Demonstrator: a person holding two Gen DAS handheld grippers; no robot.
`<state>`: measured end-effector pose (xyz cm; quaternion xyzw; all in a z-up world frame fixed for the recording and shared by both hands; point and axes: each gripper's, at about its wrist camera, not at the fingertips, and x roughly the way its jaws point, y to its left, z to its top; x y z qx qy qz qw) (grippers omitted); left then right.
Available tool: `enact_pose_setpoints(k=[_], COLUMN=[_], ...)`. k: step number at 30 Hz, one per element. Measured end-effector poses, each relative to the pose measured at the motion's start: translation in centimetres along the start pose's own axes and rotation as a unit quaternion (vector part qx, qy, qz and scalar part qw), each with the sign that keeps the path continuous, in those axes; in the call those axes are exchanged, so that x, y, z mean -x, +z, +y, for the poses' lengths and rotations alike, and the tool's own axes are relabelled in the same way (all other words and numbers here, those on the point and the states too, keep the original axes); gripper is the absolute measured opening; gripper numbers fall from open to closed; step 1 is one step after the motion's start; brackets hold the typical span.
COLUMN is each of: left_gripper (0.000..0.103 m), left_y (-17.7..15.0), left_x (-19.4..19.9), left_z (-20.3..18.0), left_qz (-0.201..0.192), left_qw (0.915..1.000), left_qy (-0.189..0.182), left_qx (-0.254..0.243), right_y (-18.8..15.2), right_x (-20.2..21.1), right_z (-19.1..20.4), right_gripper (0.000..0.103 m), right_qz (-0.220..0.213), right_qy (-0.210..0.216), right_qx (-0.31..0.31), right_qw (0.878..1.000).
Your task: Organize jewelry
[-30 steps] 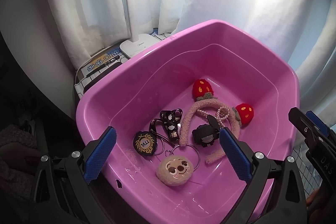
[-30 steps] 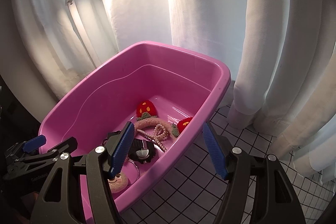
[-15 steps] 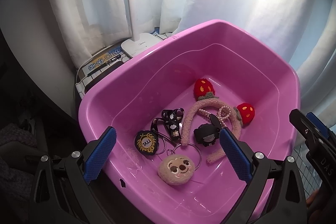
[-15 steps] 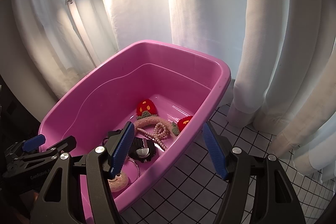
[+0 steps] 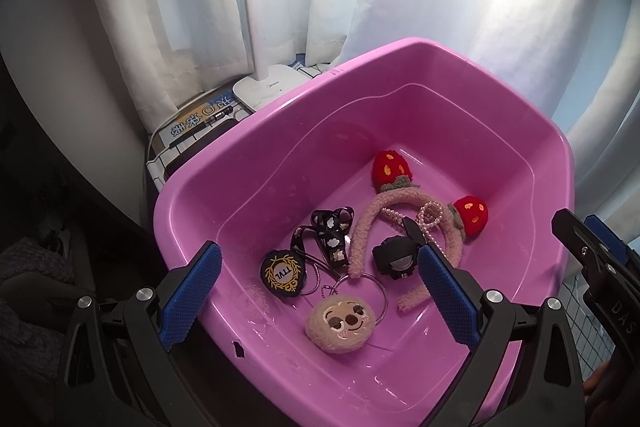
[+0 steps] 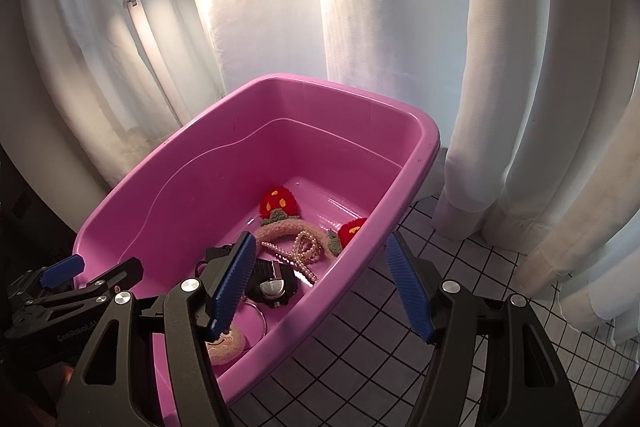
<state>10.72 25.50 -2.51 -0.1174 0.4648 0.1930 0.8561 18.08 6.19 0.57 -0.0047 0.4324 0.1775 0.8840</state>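
Observation:
A pink plastic tub (image 5: 400, 51) (image 6: 424, 131) holds the accessories. Inside lie a fuzzy pink headband with red strawberries (image 5: 368, 223) (image 6: 280, 227), a pearl bracelet (image 5: 430, 215) (image 6: 306, 249), a black watch (image 5: 394, 257) (image 6: 272, 281), a black patterned ribbon (image 5: 332, 231), a black and gold round badge (image 5: 282, 273), a plush sloth-face keychain (image 5: 340, 323) (image 6: 226, 343) and a metal ring (image 5: 380, 287). My left gripper (image 5: 318, 291) is open and empty above the tub's near side. My right gripper (image 6: 320, 283) is open and empty over the tub's right rim.
White curtains (image 6: 520, 67) hang behind and to the right of the tub. A white lamp base (image 5: 272, 87) and a printed box (image 5: 200, 123) stand behind the tub at the left. The floor to the right is white tile with dark grid lines (image 6: 400, 347).
Both grippers have drifted back slightly, so the tub sits a little farther away in both views. Nothing was picked up or moved.

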Motion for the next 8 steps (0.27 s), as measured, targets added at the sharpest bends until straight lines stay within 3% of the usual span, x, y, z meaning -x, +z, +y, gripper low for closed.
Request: enact_pose_setpoints(k=[8], left_gripper=[0.097], left_y=[0.08], left_x=[-0.05], left_z=[0.17], left_qz=[0.003], left_qw=[1.0000], left_qy=[-0.003], left_qx=[0.002], right_y=[0.05], right_x=[-0.04], right_z=[0.06], right_gripper=[0.065], right_qz=[0.000], right_qy=[0.000], right_qx=[-0.001], right_qw=[1.000])
